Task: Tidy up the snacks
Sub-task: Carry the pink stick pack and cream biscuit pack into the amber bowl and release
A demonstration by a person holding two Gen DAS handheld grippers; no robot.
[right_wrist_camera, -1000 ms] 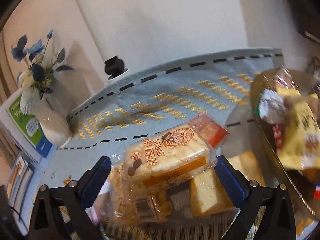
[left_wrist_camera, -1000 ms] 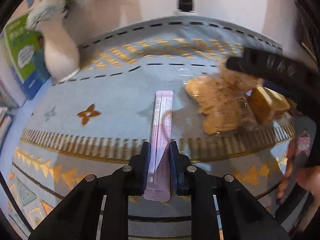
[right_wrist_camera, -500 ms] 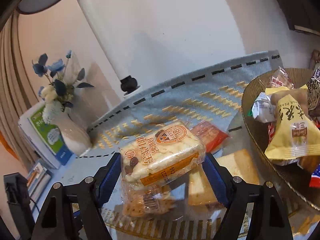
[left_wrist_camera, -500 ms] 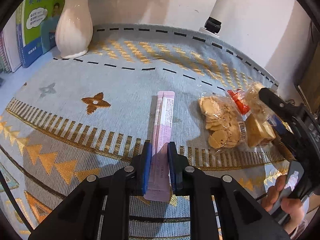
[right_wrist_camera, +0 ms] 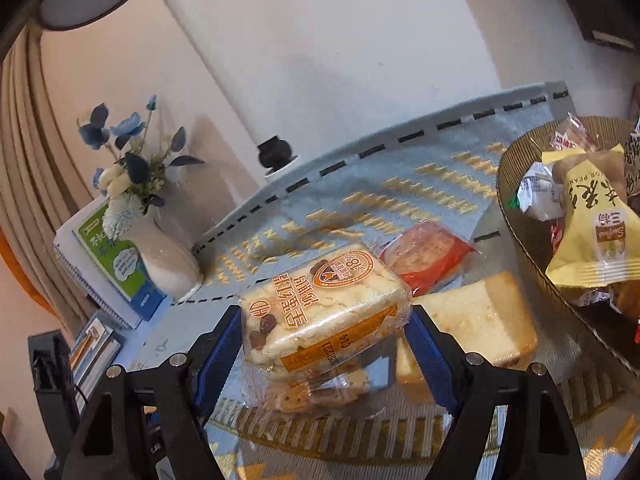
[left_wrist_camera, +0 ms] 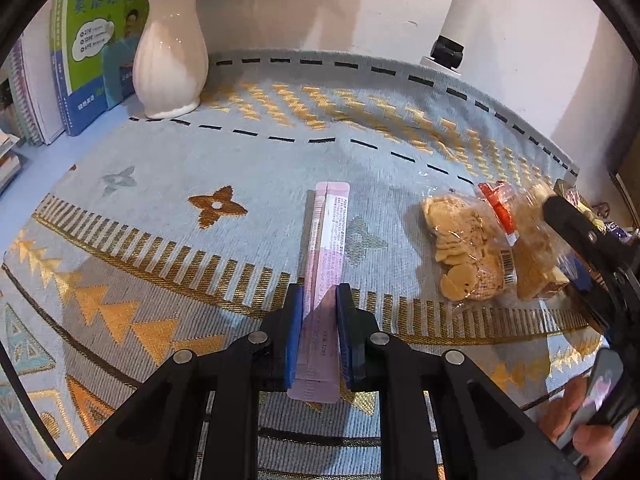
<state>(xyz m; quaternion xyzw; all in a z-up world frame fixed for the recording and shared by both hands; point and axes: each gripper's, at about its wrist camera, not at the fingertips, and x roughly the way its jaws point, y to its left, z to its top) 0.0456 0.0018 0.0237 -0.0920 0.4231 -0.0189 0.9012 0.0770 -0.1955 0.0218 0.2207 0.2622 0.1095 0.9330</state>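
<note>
The right gripper [right_wrist_camera: 326, 336] clamps a wrapped cake [right_wrist_camera: 324, 304] at centre frame, above a cracker bag [right_wrist_camera: 316, 390]. A red packet [right_wrist_camera: 426, 258] and toast [right_wrist_camera: 476, 324] lie right of it. A snack-filled basket [right_wrist_camera: 520, 224] fills the right edge; a vase [right_wrist_camera: 164, 256] stands at left.

Basket [right_wrist_camera: 516, 216] cut off; contents perhaps unreadable.

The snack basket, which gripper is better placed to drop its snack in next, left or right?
Right. The right gripper holds the wrapped cake lifted, with the basket close on its right side. The left gripper holds the pink stick pack farther off, with the cracker bag lying in between.
</note>
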